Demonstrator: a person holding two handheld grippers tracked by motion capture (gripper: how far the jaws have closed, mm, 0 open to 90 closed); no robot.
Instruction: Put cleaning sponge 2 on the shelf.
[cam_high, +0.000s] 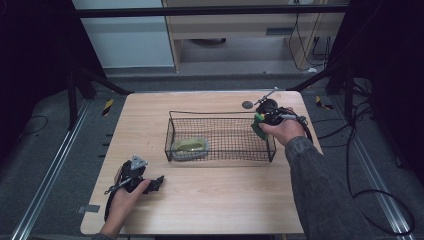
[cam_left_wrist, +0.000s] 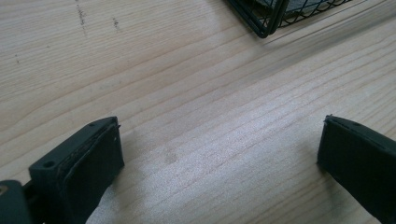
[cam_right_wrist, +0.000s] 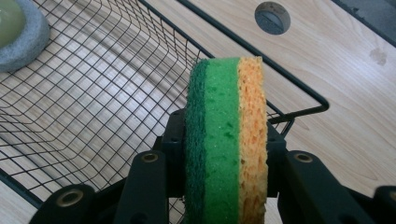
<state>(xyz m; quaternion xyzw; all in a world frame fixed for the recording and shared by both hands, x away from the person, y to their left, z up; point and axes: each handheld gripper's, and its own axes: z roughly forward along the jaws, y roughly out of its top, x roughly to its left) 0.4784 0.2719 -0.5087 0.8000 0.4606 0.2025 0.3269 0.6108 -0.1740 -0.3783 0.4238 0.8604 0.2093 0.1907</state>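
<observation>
We clamp our right gripper (cam_right_wrist: 226, 175) on the green and orange sponge (cam_right_wrist: 227, 135), held on edge above the right end of the wire basket (cam_high: 220, 150). Our left gripper (cam_left_wrist: 219, 158) rests spread wide on the table (cam_high: 225, 200), near left, well apart from the basket.

Porous green-and-orange foam sponge (cam_right_wrist: 227, 140), black wire-mesh metal basket (cam_high: 220, 114), pale matt wood-grain table (cam_high: 210, 195), matt black gripper jaws

Pale wooden table (cam_high: 210, 200); black wire basket (cam_high: 220, 114) on it, mid-table.
</observation>
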